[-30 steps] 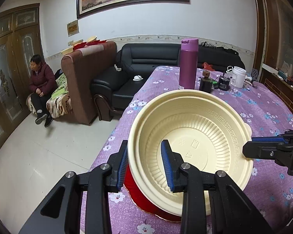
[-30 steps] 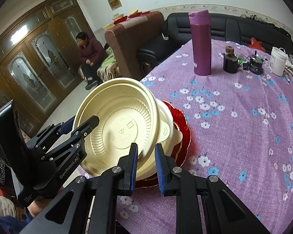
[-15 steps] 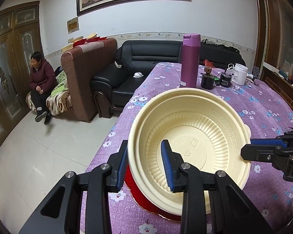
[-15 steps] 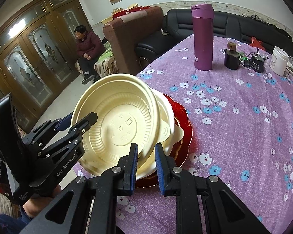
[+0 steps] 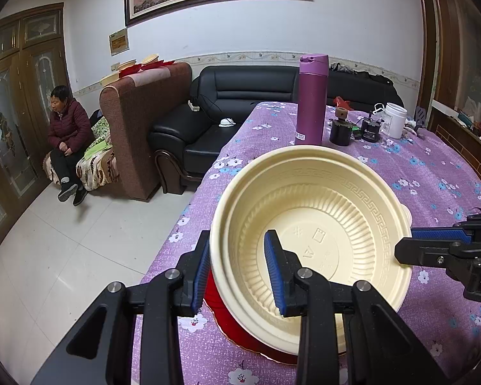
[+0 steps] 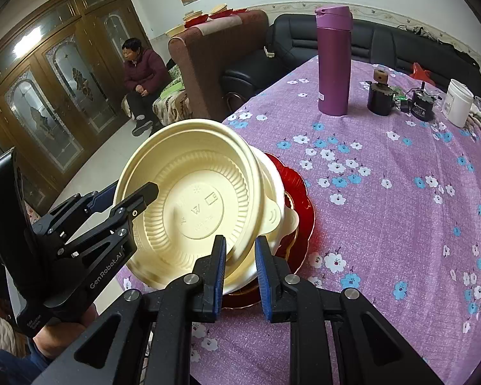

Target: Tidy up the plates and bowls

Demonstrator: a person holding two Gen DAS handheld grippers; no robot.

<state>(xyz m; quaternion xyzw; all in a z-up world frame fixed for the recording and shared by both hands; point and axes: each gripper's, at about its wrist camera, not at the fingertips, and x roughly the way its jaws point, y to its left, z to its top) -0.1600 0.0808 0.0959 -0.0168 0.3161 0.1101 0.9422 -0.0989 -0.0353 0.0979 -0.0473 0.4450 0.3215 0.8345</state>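
A cream plastic bowl (image 5: 330, 224) is tilted up above a stack of cream bowls (image 6: 272, 211) on red plates (image 6: 301, 211) near the table's left edge. My left gripper (image 5: 237, 272) is shut on the near-left rim of the tilted bowl (image 6: 189, 192), one finger inside and one outside. My right gripper (image 6: 239, 269) is shut on the rim of the cream bowls at the near right side; its fingers (image 5: 439, 240) show at the bowl's right rim in the left wrist view.
A purple flask (image 5: 312, 99), two small dark jars (image 5: 340, 128) and a white tub (image 5: 394, 120) stand at the far end of the purple flowered tablecloth (image 6: 400, 192). Sofas (image 5: 240, 109) and a seated person (image 5: 65, 134) are left of the table.
Both grippers and the tilted bowl have shifted slightly; the grips are unchanged.
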